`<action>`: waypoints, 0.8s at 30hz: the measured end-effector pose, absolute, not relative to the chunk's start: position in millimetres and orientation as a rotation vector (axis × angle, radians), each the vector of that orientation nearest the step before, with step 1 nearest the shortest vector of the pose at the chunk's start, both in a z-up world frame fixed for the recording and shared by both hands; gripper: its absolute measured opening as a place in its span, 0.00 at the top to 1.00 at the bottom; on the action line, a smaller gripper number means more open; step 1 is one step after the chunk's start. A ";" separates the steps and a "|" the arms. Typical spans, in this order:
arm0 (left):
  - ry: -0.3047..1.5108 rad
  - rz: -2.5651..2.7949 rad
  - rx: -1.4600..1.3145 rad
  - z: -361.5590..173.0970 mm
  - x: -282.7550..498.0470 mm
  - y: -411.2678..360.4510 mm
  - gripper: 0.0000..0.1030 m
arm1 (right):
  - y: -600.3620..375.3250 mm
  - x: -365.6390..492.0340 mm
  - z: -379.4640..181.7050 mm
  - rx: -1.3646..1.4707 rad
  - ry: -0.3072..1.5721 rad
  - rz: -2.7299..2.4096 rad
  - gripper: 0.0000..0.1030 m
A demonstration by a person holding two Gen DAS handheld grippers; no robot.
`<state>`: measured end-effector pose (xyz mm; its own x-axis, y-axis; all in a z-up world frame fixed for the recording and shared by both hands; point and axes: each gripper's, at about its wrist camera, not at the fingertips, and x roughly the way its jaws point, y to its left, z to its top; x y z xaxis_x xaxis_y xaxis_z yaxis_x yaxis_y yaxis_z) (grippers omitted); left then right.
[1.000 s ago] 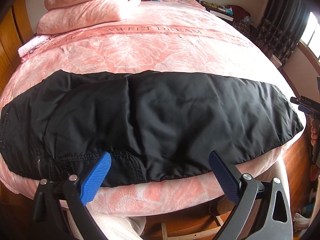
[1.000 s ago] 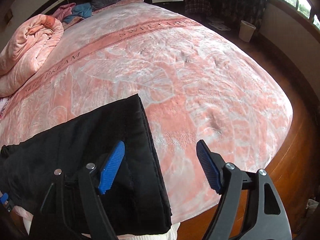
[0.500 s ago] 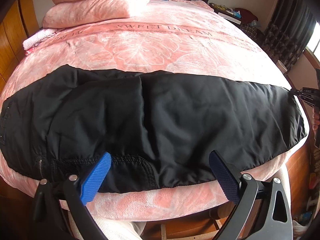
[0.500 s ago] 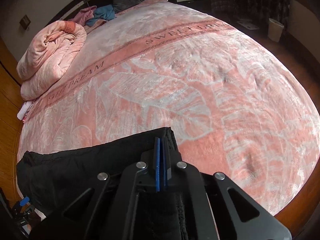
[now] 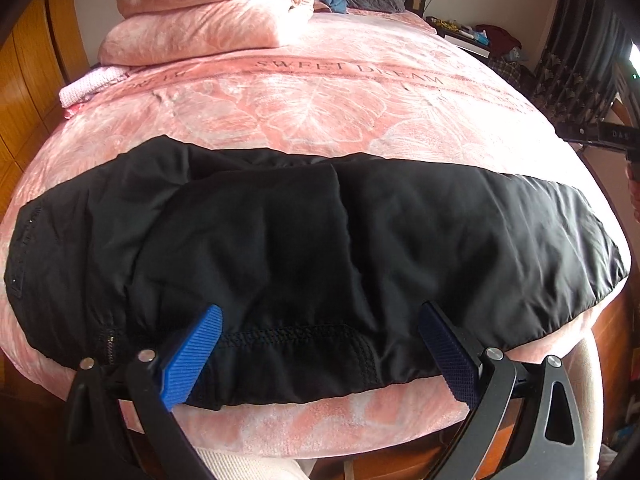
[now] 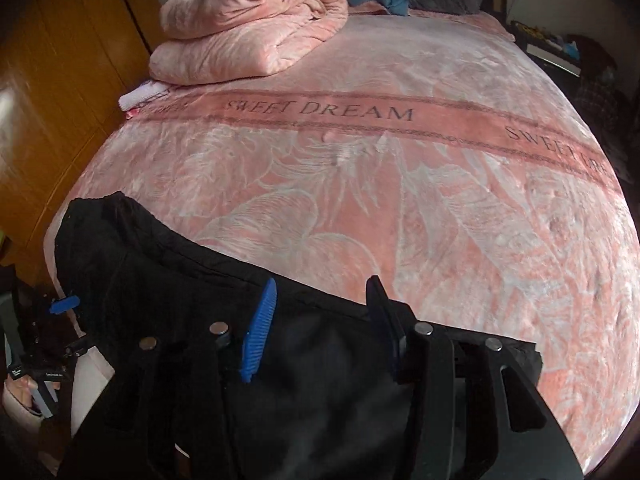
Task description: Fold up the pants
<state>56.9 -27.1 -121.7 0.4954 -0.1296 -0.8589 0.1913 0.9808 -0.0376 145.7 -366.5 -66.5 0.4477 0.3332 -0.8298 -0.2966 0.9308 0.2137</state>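
Blue-padded left gripper [image 5: 320, 354] is spread wide over the pants' [image 5: 304, 256] near hem; right gripper [image 6: 320, 312] also gapes, fabric bunched under it; black pants lie along the bed's [image 6: 360, 200] near edge; folded pink quilt [image 5: 208, 12] sits far-left.

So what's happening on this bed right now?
A person is folding black pants that lie across the near edge of a pink blanket. The left gripper hovers open at the near hem, gripping nothing. The right gripper is open over the leg end; whether it holds cloth is unclear.
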 end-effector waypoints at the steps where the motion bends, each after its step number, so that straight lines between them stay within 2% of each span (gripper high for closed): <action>1: 1.030 -0.188 0.063 -121.4 56.6 -21.6 0.04 | -336.0 157.4 -67.0 0.022 1.051 0.471 0.53; 9: 1.031 -0.125 -0.001 -125.9 63.6 24.7 0.04 | -104.8 225.2 -108.9 -0.172 1.256 0.919 0.56; 11: 1.031 -0.114 -0.013 -127.5 66.1 34.2 0.04 | -71.4 235.7 -123.6 -0.199 1.307 0.969 0.61; 15: 1.033 -0.094 -0.033 -132.8 73.4 51.1 0.04 | -35.8 243.9 -143.7 -0.302 1.338 0.963 0.60; 20: 1.027 -0.039 -0.026 -134.9 94.2 77.0 0.04 | -28.7 240.3 -150.1 -0.355 1.338 0.991 0.69; 22: 1.016 0.004 -0.035 -134.2 106.8 92.6 0.04 | -29.2 241.3 -151.9 -0.349 1.347 1.004 0.82; 23: 1.014 0.033 -0.042 -134.0 113.9 101.5 0.04 | -30.3 240.4 -152.8 -0.351 1.343 1.005 0.84; 24: 1.008 0.056 -0.054 -133.8 120.2 110.4 0.04 | -30.3 240.0 -152.7 -0.350 1.338 1.011 0.92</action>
<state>120.2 110.4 -133.8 0.5325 0.0218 -0.8462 -0.0718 0.9972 -0.0195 240.0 -30.3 -152.7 -0.0941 0.4021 -0.9108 -0.7663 0.5547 0.3240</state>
